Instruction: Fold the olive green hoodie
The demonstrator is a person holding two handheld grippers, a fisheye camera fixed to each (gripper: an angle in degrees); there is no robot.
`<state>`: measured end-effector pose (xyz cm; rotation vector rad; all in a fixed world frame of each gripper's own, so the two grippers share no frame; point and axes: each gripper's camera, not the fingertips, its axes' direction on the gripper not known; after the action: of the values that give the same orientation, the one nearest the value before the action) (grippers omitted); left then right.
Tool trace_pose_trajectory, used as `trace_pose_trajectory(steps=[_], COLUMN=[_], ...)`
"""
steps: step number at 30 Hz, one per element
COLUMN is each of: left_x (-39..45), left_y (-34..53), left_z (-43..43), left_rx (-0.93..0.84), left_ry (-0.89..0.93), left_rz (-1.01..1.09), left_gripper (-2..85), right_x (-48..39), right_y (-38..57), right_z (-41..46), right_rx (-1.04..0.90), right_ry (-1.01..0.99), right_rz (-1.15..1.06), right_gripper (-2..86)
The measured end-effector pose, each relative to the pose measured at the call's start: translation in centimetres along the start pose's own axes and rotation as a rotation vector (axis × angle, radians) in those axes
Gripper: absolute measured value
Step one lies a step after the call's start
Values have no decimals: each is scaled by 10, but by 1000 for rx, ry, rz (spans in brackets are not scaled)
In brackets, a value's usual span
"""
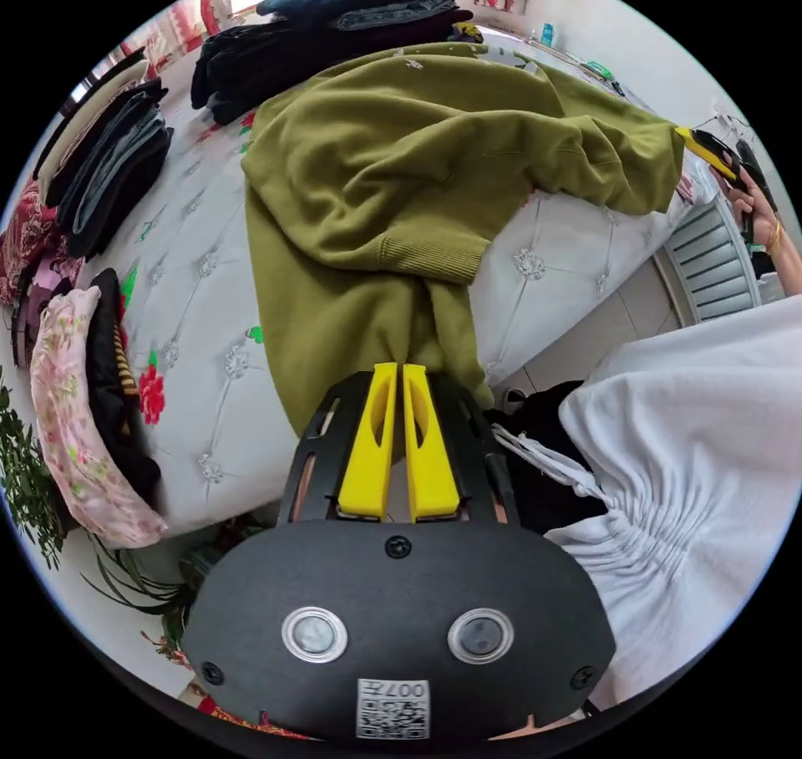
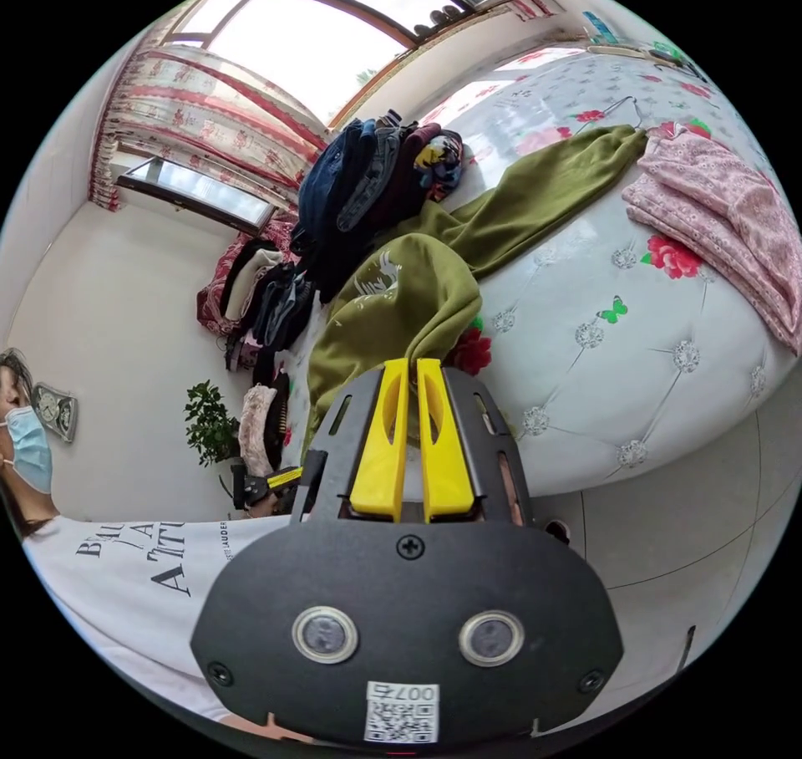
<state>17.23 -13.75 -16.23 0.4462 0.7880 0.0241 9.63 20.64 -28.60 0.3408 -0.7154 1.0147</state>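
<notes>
Left gripper (image 1: 399, 368) and right gripper (image 2: 412, 364) each pinch the olive green hoodie (image 1: 401, 174) beside stacked dark clothes (image 1: 326, 32).

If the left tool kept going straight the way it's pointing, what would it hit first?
The olive green hoodie itself: the left tool is already shut on its fabric, with the bulk bunched directly ahead.

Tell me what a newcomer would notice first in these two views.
The olive green hoodie dominates, sprawled across the white tufted, flower-printed bed and pulled toward its edge. Both yellow-jawed grippers are clamped on it: the left gripper bunches fabric below a ribbed cuff, the right gripper pinches another part near a white print. Next come the stacks of dark folded clothes behind the hoodie.
</notes>
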Motion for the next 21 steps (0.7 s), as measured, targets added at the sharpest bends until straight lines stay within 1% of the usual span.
trace_pose_trajectory(steps=[2, 4, 5, 6, 7, 8, 9, 10, 11, 12, 13, 14, 16, 17, 18, 19, 20, 21], left_x=[-40, -93, -106, -133, -159, -173, -199, -226, -239, -256, -257, -253, -230, -225, -217, -213, -212, -211], left_y=[-1, 6, 8, 13, 17, 18, 22, 29, 34, 48, 64, 72, 99, 105, 114, 120, 122, 123], left_z=[-49, -132, -150, -181, -198, -199, -190, -174, -167, -155, -147, -143, -121, -113, -93, -70, -59, -40], left_rx=[64, 161, 179, 208, 212, 194, 130, 56, 22, 0, 55, 100, 271, 295, 315, 298, 284, 277], left_ry=[-78, -268, -318, -414, -520, -576, -655, -670, -653, -578, -446, -371, -107, -45, 80, 187, 233, 320], left_rz=[-16, -21, -28, -57, -100, -123, -173, -272, -343, -489, -550, -556, -564, -568, -579, -585, -595, -601], left_gripper=[-8, -8, -8, -8, -7, -6, -5, -5, -5, -4, -1, 4, 39, 52, 74, 93, 100, 114], right_x=[-1, -1, -1, 1, 3, 5, 9, 13, 15, 19, 21, 21, 24, 25, 27, 30, 32, 34], right_y=[-1, 2, 4, 7, 11, 13, 17, 21, 23, 28, 34, 38, 50, 53, 58, 62, 64, 68], right_z=[-1, -1, 0, 3, 7, 9, 15, 21, 25, 33, 40, 43, 51, 52, 56, 63, 67, 75], right_rx=[8, -3, -14, -30, -37, -41, -54, -75, -88, -118, -143, -147, -125, -115, -107, -123, -137, -165], right_ry=[-4, 9, 11, 14, 9, 3, -12, -33, -43, -56, -31, -13, 41, 52, 71, 85, 91, 102], right_rz=[-5, -28, -33, -40, -42, -42, -37, -27, -22, -17, -23, -31, -44, -49, -60, -71, -76, -90], right_gripper=[-1, -1, -1, -1, 0, 0, 1, 3, 4, 7, 10, 14, 32, 38, 49, 60, 65, 75])
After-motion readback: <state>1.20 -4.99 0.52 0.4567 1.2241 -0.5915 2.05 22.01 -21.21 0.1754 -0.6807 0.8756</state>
